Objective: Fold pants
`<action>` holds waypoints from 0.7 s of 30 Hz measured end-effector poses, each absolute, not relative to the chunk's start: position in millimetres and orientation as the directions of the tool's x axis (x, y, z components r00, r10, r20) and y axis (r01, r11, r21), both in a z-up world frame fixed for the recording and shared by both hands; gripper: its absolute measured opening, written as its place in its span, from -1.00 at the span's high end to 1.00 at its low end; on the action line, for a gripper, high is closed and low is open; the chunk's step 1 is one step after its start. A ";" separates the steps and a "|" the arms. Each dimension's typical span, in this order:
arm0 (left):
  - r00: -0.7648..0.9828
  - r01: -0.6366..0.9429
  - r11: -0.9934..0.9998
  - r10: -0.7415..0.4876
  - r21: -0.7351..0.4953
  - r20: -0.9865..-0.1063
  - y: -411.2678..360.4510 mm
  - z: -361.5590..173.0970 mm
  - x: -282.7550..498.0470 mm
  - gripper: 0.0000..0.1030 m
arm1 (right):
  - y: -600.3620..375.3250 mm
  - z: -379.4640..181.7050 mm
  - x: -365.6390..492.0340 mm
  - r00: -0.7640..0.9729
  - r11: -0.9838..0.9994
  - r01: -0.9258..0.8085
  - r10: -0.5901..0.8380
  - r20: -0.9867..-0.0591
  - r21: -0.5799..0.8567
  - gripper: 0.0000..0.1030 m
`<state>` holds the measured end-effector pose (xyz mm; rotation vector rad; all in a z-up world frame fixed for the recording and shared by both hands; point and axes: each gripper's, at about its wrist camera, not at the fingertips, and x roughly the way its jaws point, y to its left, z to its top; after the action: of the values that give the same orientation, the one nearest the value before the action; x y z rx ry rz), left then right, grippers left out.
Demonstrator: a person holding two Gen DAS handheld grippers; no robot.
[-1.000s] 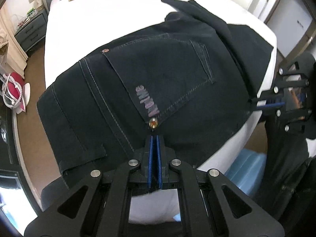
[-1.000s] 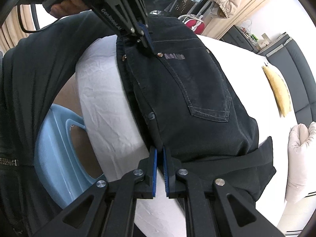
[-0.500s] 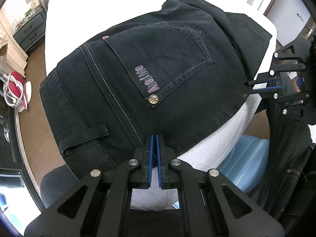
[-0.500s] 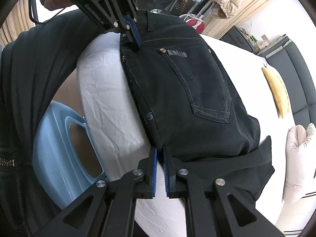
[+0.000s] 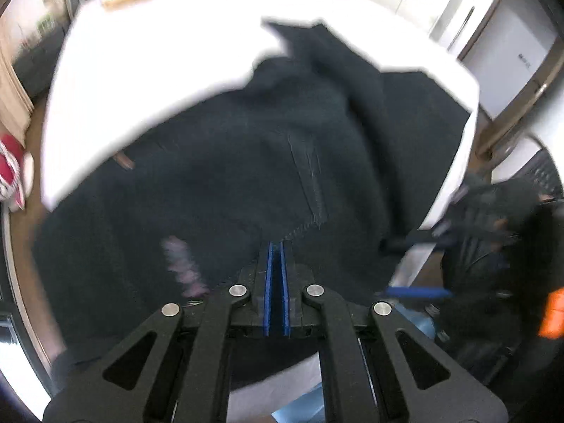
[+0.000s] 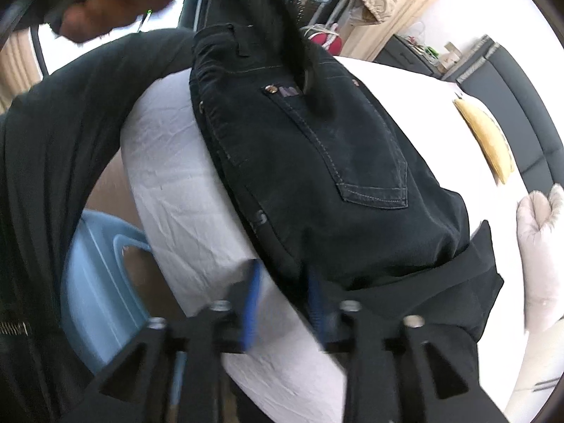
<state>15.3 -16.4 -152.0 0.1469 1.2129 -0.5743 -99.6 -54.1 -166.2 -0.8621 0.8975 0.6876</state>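
On the white bed (image 6: 183, 176), near its rounded front edge, black pants (image 6: 317, 162) lie folded into a thick bundle, back pocket (image 6: 352, 155) facing up with pale stitching and a small purple label (image 6: 289, 91) by a metal rivet (image 6: 270, 89); a loose flap of dark fabric (image 6: 472, 282) sticks out from under the bundle toward the far side of the bed. Waistband end of the pants overhangs the bed edge by the person's dark sleeve (image 6: 70, 123).

Left gripper (image 5: 276, 246): blue pads (image 5: 269, 289) pressed together, fully closed, tips sitting at the hem of the pants; frame too blurred to tell if any cloth is pinched between them. In the right wrist view it shows only as a dark blur over the waistband.

Right gripper (image 6: 282, 296): jaws opening, blue pads (image 6: 251, 303) spread apart, the folded edge of the pants lying between them but the pads not pressing on it.

Containers: light blue plastic tub (image 6: 102, 282) on the floor just below the bed edge, oval cutout handle visible, its inside not visible so contents cannot be told.

Also on the bed, well away from the pants: yellow cushion (image 6: 486, 141), and a pale fluffy item (image 6: 539, 246) at the far side. Red bag (image 5: 10, 169) on the floor beside the bed
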 end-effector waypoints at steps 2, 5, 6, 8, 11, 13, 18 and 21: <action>0.240 0.473 0.854 -0.363 -0.218 -0.900 -16.3 -164.8 18.6 0.94 | -57.0 -165.3 -99.4 0.458 0.519 -0.794 0.168 -0.873 -0.317 -0.15; 0.228 0.433 0.859 -0.398 -0.273 -0.889 -7.5 -164.1 22.5 0.94 | -73.4 -145.2 -94.3 0.432 0.615 -0.763 0.257 -0.865 -0.198 -0.15; 0.228 0.429 0.860 -0.398 -0.276 -0.889 -6.0 -163.7 21.7 0.94 | -78.1 -138.0 -93.0 0.426 0.641 -0.751 0.287 -0.858 -0.159 -0.15; 0.228 0.408 0.866 -0.402 -0.288 -0.887 0.8 -155.9 23.6 0.94 | -101.9 -115.3 -77.9 0.424 0.720 -0.694 0.371 -0.826 -0.033 -0.17; 0.277 0.414 0.860 -0.430 -0.297 -0.859 -5.8 -134.7 28.2 0.94 | -150.5 -84.5 -39.3 0.481 0.838 -0.533 0.416 -0.772 0.119 -0.17; 0.296 0.400 0.865 -0.435 -0.303 -0.850 -7.7 -128.7 42.3 0.94 | -192.8 -68.0 -0.2 0.538 0.900 -0.379 0.405 -0.739 0.217 -0.17; 0.244 0.334 0.888 -0.405 -0.315 -0.881 -10.7 -160.0 66.5 0.94 | -241.4 -57.6 91.3 0.593 0.963 -0.127 0.266 -0.760 0.238 -0.17; 0.246 0.331 0.884 -0.418 -0.329 -0.875 -8.7 -164.6 68.3 0.94 | -251.0 -67.1 154.5 0.552 0.976 -0.037 0.197 -0.810 0.212 -0.17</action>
<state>68.3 -8.7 -164.6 -0.0824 1.2194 -0.5115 154.5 -251.0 -67.1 0.1783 0.9777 0.1394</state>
